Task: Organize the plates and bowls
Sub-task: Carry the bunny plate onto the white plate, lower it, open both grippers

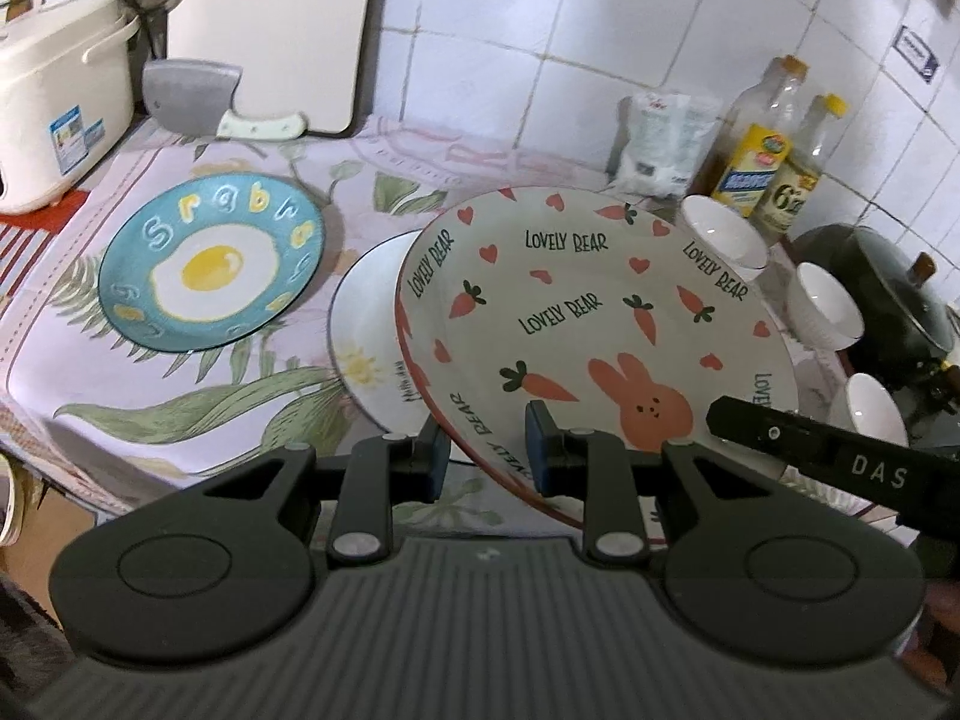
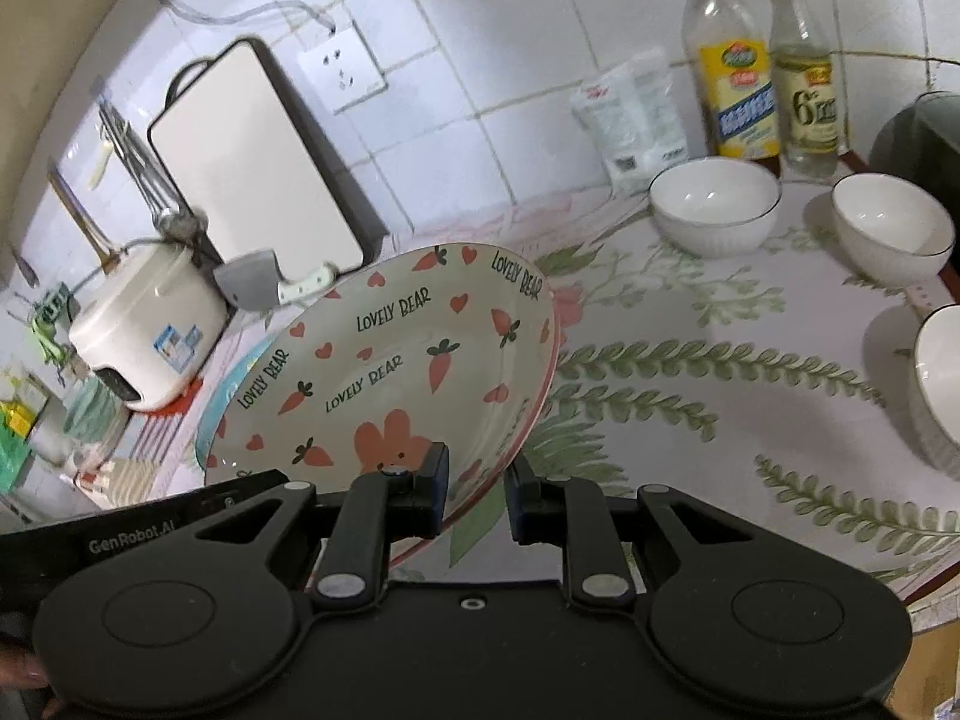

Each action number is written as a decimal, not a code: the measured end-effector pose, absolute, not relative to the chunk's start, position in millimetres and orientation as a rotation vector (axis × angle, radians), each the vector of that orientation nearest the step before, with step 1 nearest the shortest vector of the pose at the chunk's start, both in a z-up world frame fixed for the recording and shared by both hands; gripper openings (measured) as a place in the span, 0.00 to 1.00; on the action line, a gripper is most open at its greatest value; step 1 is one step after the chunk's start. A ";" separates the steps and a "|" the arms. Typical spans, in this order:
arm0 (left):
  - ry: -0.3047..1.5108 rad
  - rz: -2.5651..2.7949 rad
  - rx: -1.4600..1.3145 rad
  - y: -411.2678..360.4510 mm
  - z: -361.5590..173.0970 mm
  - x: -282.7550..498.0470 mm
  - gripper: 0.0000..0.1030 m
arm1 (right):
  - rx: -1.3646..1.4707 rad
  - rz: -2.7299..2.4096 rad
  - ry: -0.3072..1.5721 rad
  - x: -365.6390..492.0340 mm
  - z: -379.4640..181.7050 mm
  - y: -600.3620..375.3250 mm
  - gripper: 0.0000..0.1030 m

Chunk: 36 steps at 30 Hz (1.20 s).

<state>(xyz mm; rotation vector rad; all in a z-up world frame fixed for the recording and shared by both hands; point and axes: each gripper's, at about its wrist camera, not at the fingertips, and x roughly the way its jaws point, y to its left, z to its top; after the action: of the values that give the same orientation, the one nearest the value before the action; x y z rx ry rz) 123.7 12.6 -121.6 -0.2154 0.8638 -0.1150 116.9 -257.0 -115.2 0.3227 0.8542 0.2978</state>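
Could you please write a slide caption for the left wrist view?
Left tongs grip the tilted rabbit plate over a white plate.

1. We see the carrot-and-rabbit plate (image 1: pixel 594 312) — cream, "LOVELY BEAR" lettering — tilted, its near rim between the jaws of both grippers.
2. The white flower plate (image 1: pixel 366 348) lies flat beyond the left jaws, partly under it.
3. The blue egg plate (image 1: pixel 210 264) lies further left.
4. Three white bowls (image 2: pixel 714 204) — upright — sit beyond the right jaws.
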 end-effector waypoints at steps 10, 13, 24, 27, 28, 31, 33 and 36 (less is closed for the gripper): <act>0.919 -0.085 -0.256 32.7 -154.4 134.9 0.24 | 0.316 0.313 0.947 135.9 -140.4 -236.3 0.24; 0.942 -0.079 -0.252 36.0 -164.8 143.8 0.24 | 0.304 0.305 0.976 143.6 -149.3 -229.7 0.24; 0.987 -0.067 -0.297 48.8 -187.5 172.9 0.24 | 0.300 0.291 1.042 173.8 -171.6 -218.3 0.24; 1.006 -0.061 -0.335 53.6 -190.8 177.4 0.24 | 0.252 0.293 1.049 177.9 -170.8 -212.9 0.24; 1.013 -0.059 -0.351 55.8 -192.0 178.5 0.24 | 0.239 0.293 1.048 179.0 -169.9 -210.9 0.24; 1.031 -0.050 -0.386 59.5 -195.3 180.9 0.24 | 0.200 0.287 1.043 180.1 -167.9 -206.1 0.24; 1.031 -0.048 -0.382 58.7 -195.7 180.3 0.24 | 0.174 0.283 1.047 179.2 -168.9 -202.8 0.27; 1.030 -0.040 -0.385 56.6 -195.3 180.1 0.24 | 0.137 0.267 1.030 174.9 -170.5 -198.6 0.29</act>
<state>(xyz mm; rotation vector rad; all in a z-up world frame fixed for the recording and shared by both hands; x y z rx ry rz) 180.1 56.6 -195.3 -0.3852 1.0303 -0.0403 174.9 -198.6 -170.5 0.1366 1.0302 0.2674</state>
